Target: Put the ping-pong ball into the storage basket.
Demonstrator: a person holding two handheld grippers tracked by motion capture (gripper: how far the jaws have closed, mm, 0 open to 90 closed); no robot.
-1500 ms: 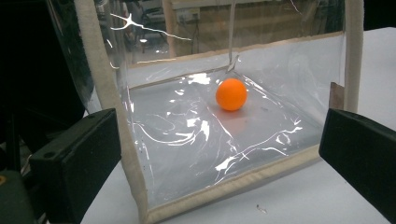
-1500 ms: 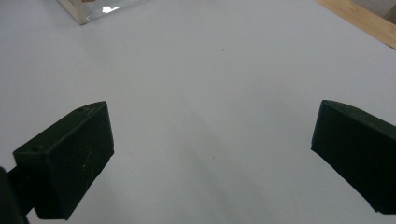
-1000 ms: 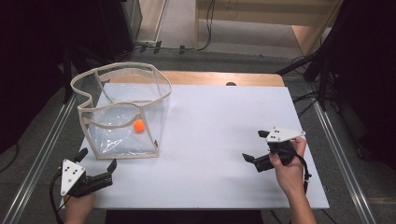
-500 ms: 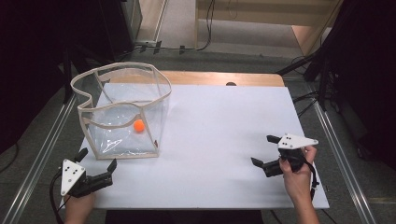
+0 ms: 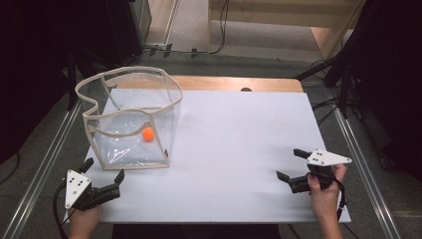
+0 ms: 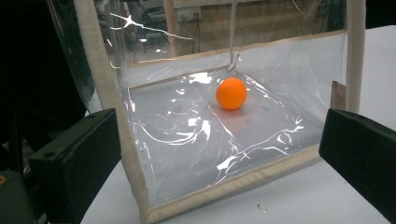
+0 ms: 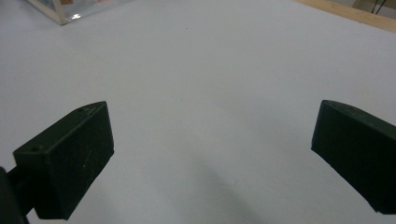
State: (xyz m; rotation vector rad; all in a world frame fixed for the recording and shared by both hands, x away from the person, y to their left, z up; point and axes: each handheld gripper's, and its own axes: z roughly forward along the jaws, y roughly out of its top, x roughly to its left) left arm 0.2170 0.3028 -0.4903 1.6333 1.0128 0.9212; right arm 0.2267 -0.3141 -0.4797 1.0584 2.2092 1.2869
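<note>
Spread wide, both jaws of the left gripper (image 5: 103,174) face the floppy clear plastic bag (image 6: 243,140) at 12 o'clock, best pinched by its stiffer beige fabric trim (image 6: 109,93), while the right gripper (image 5: 292,165) gapes empty.

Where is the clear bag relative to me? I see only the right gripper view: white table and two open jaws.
Observer: The clear bag stands at the table's far left, well apart from your right gripper.
Operator: Anything inside it?
Observer: One orange ball rests on the bag's floor.
Operator: What is the other gripper doing?
Observer: The left gripper sits open just outside the bag's near corner, holding nothing.
</note>
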